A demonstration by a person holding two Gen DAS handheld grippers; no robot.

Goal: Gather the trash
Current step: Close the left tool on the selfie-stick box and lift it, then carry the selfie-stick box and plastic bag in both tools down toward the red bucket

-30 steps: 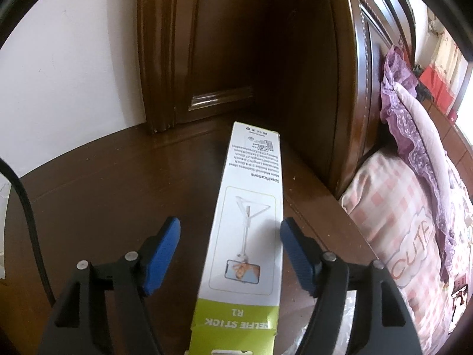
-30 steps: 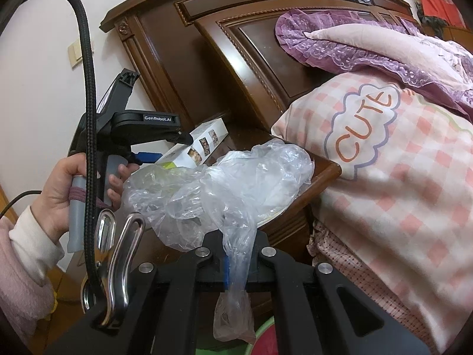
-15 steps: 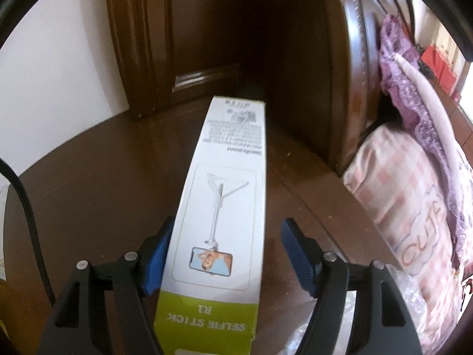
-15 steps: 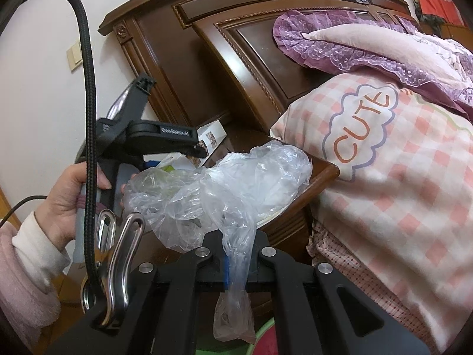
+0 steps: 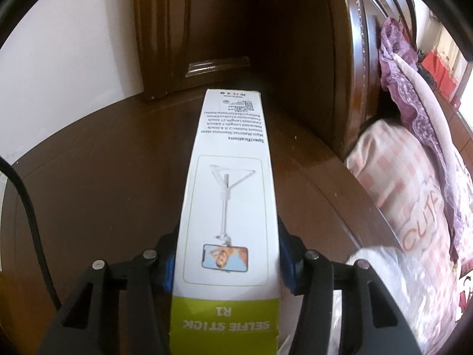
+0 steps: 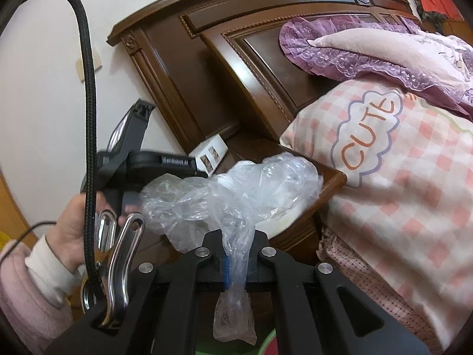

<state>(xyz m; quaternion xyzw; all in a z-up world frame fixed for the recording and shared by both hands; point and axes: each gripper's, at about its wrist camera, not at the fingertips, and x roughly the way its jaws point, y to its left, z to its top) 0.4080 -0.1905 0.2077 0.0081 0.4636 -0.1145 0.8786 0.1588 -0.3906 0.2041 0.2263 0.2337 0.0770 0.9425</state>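
Box (image 5: 227, 177) clamped by closing left claw (image 5: 226, 261) | right claw (image 6: 236, 261) pinches plastic bag (image 6: 236, 189)

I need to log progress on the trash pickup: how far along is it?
Done: the right hand-held gripper is shut on a clear plastic bag. In hand: the left hand-held gripper has just been closing on the selfie stick box, which lies on the wooden nightstand. Left: lifting the box away; no bin is clearly visible.
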